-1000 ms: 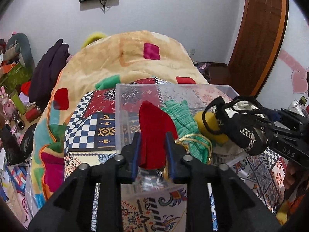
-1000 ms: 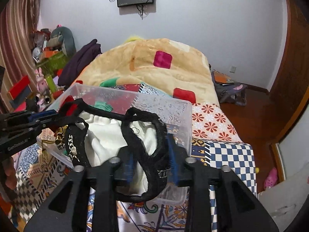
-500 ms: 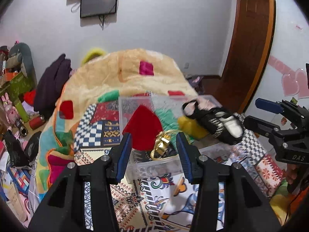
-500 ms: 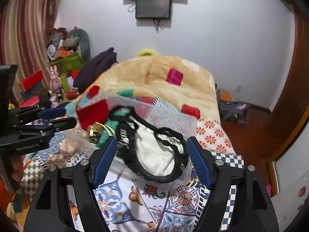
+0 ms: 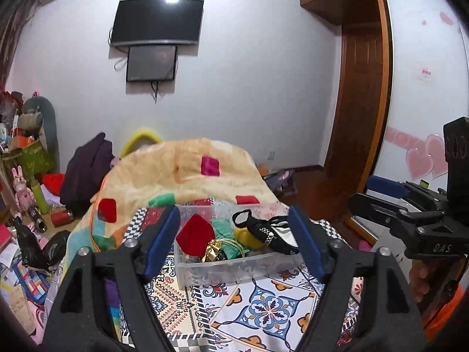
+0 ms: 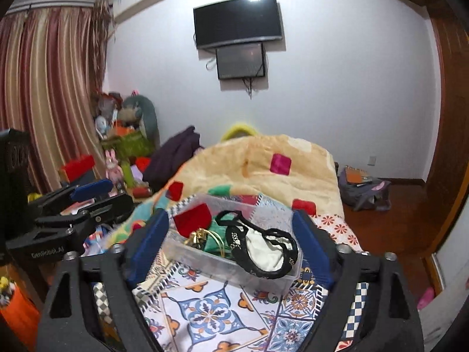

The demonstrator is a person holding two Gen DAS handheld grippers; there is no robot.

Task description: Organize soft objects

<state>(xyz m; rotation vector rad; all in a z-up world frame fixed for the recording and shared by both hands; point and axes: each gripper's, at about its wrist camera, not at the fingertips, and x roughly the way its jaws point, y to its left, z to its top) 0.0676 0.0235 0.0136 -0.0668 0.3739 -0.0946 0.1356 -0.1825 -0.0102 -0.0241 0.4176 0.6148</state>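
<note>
A clear plastic bin (image 5: 228, 267) (image 6: 263, 275) stands on the patterned bedspread. In it lie a red cloth (image 5: 195, 234) (image 6: 192, 218), a green knit item (image 5: 225, 230) (image 6: 218, 234), a yellow soft item (image 5: 246, 236), a gold piece (image 5: 212, 250) and a black-and-white garment (image 5: 274, 234) (image 6: 263, 249) draped over the bin's right rim. My left gripper (image 5: 234, 243) is open and empty, held back from the bin. My right gripper (image 6: 231, 249) is open and empty too, also back from the bin. Each gripper shows in the other's view, the right one (image 5: 410, 214) and the left one (image 6: 82, 205).
A beige blanket (image 5: 187, 173) with coloured squares is heaped behind the bin. Toys, bottles and boxes (image 5: 26, 176) crowd the left side. A dark garment (image 5: 88, 170) lies by the bed. A TV (image 5: 156, 20) hangs on the wall. A bag (image 6: 363, 187) sits on the wood floor at right.
Both grippers let go of the red cloth and the black-and-white garment, opened wide and drew back and up from the bin. The items now rest in the bin.
</note>
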